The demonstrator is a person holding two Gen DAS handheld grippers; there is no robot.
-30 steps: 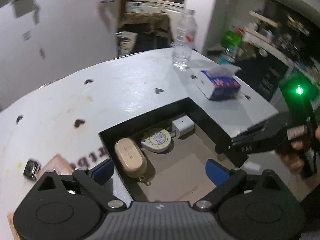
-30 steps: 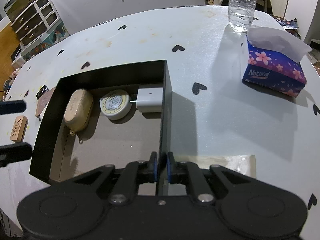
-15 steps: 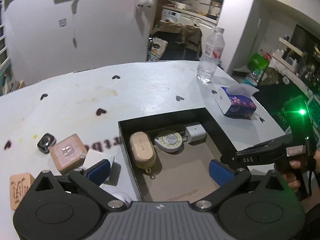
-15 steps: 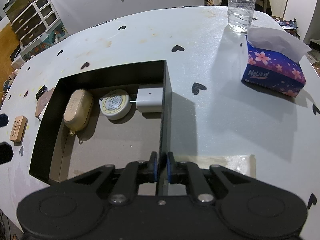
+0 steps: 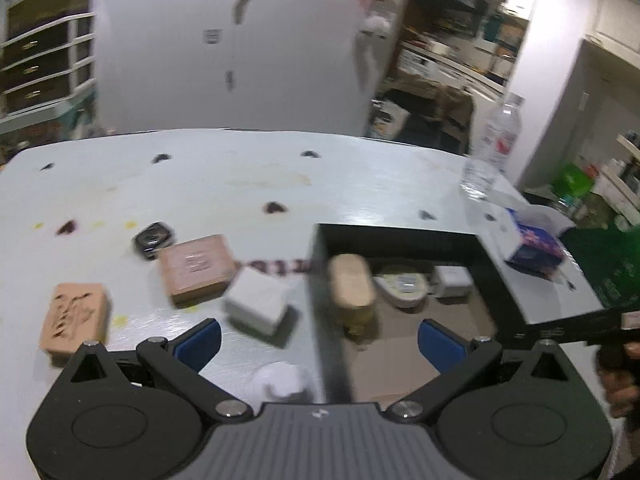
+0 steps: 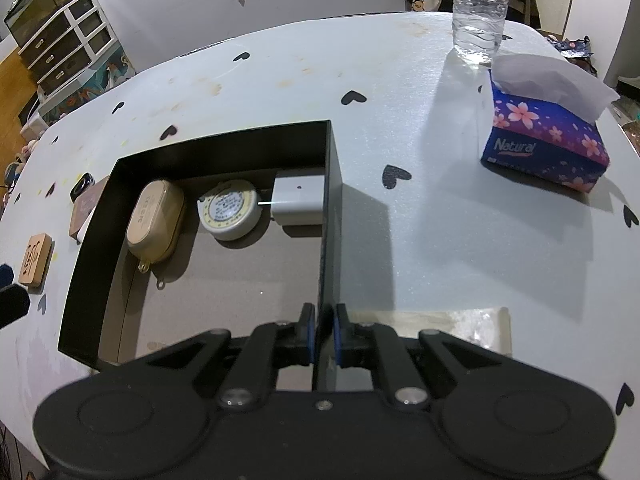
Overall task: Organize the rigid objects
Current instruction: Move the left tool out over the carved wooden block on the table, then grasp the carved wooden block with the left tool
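A black open box (image 6: pixel 329 184) on the white table holds a beige case (image 6: pixel 155 216), a round tape measure (image 6: pixel 231 210) and a white charger (image 6: pixel 298 200). My right gripper (image 6: pixel 323 334) is shut on the box's right wall. My left gripper (image 5: pixel 318 338) is open and empty above the box's left wall (image 5: pixel 320 280). To the left of the box lie a white block (image 5: pixel 258 306), a pink box (image 5: pixel 196 268), a tan carved block (image 5: pixel 74 318), a black watch (image 5: pixel 154 238) and a white lump (image 5: pixel 280 380).
A tissue pack (image 6: pixel 546 144) and a water bottle (image 6: pixel 480 4) stand on the table's far right. A drawer unit (image 6: pixel 64 44) stands beyond the table's left edge.
My left gripper has swung left and pulled back, so the loose objects left of the box have come into view. My right gripper has stayed shut on the box wall.
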